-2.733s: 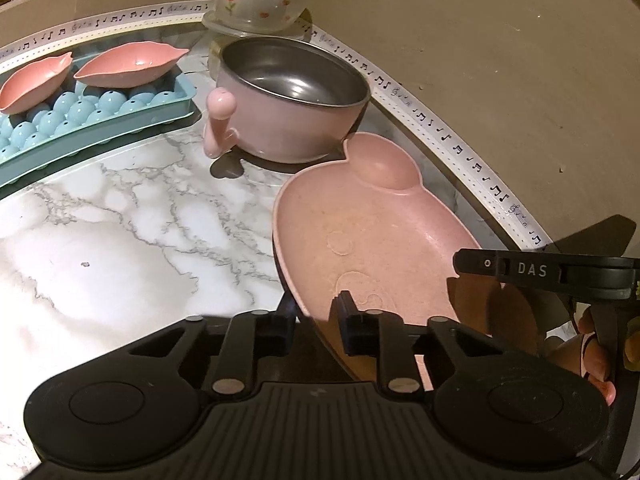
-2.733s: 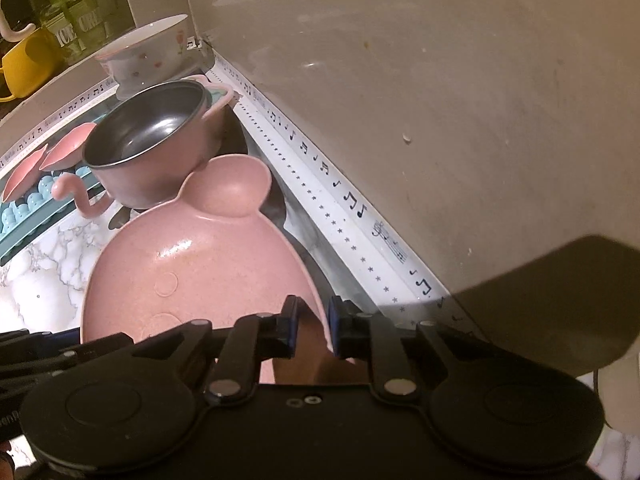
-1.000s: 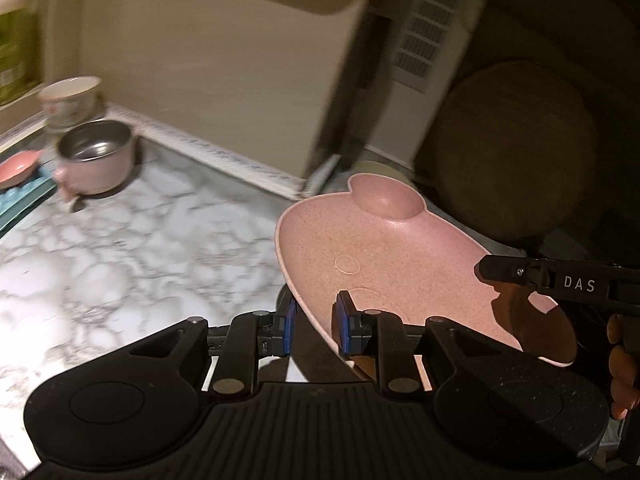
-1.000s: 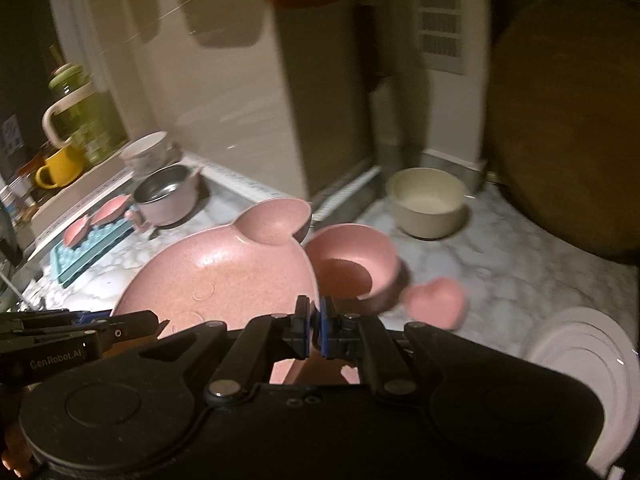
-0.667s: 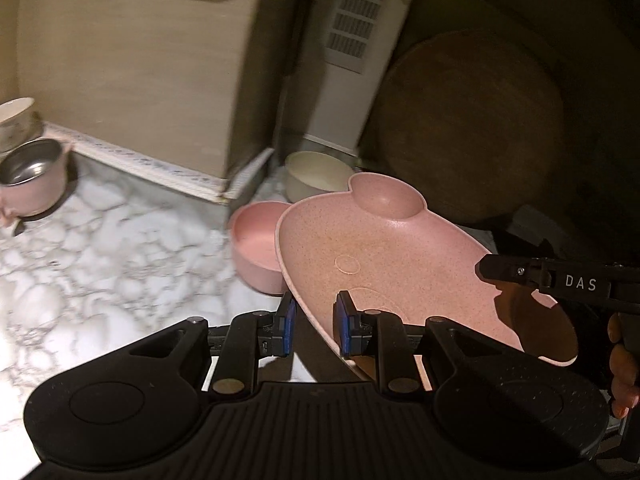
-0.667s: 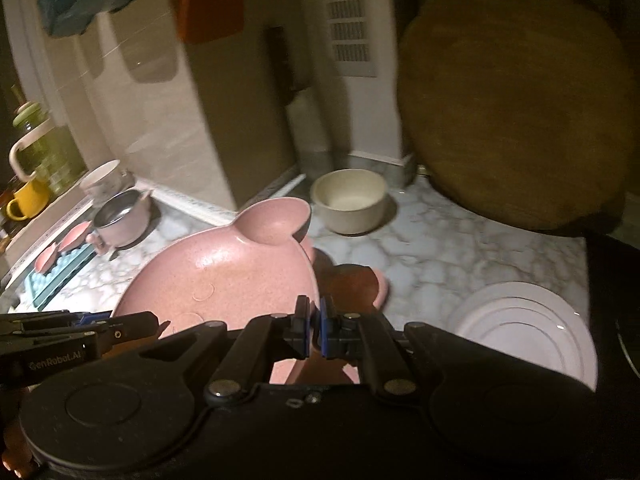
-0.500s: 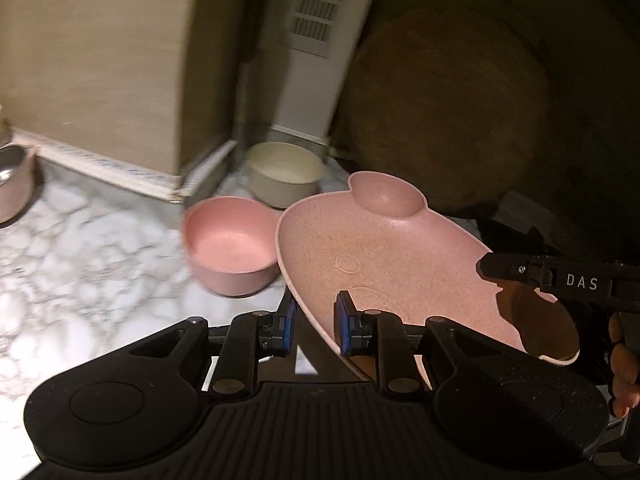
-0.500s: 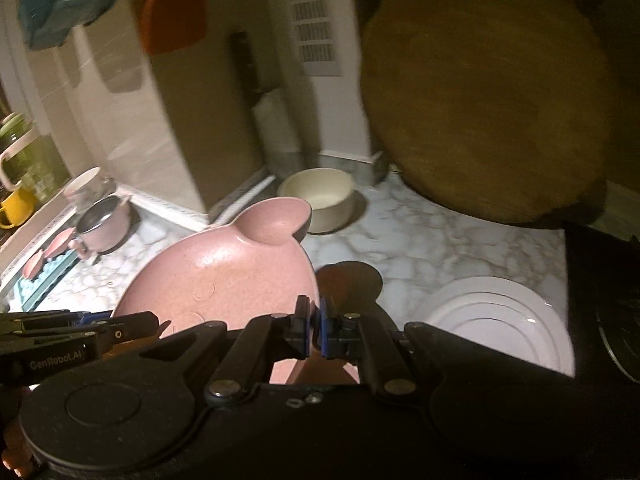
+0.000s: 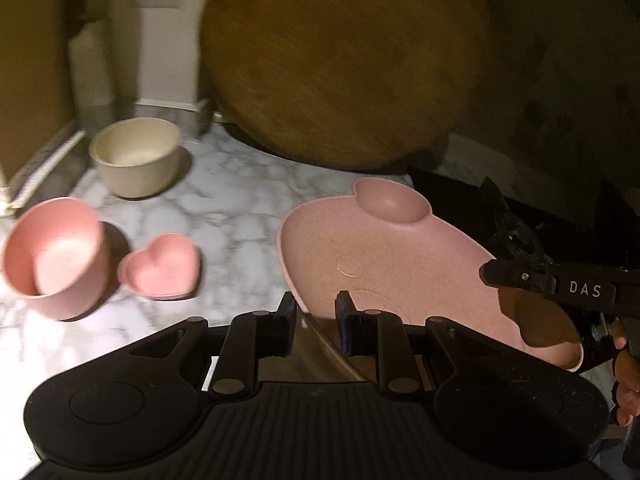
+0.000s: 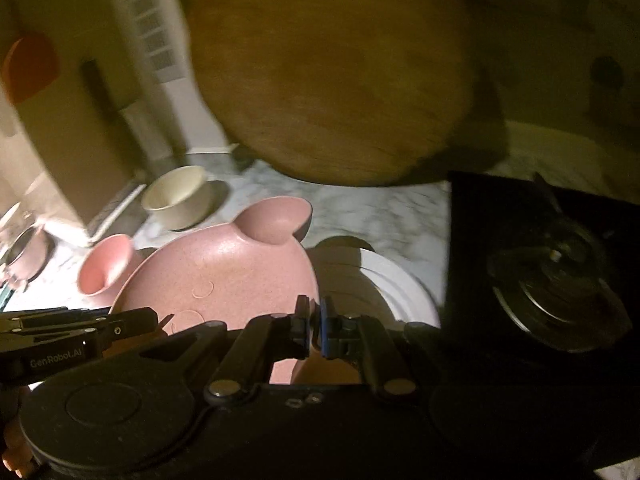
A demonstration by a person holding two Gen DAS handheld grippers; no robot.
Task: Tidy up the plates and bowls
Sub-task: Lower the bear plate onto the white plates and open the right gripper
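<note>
Both claws grip pink plate [image 9: 400, 256] rim: left claw [image 9: 316, 320], right claw [image 10: 314, 332], above marble surface [image 9: 240, 208].

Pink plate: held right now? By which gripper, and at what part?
Yes. Both grip the pink plate by its rim: left gripper on the near-left edge, right gripper on the opposite edge.

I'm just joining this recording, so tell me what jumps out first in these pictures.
A large pink plate with a round ear-like well fills the middle, gripped at its rim by the left gripper and the right gripper. Behind it, a big round wooden board leans upright. On the marble counter sit a round pink bowl and a cream bowl.
</note>
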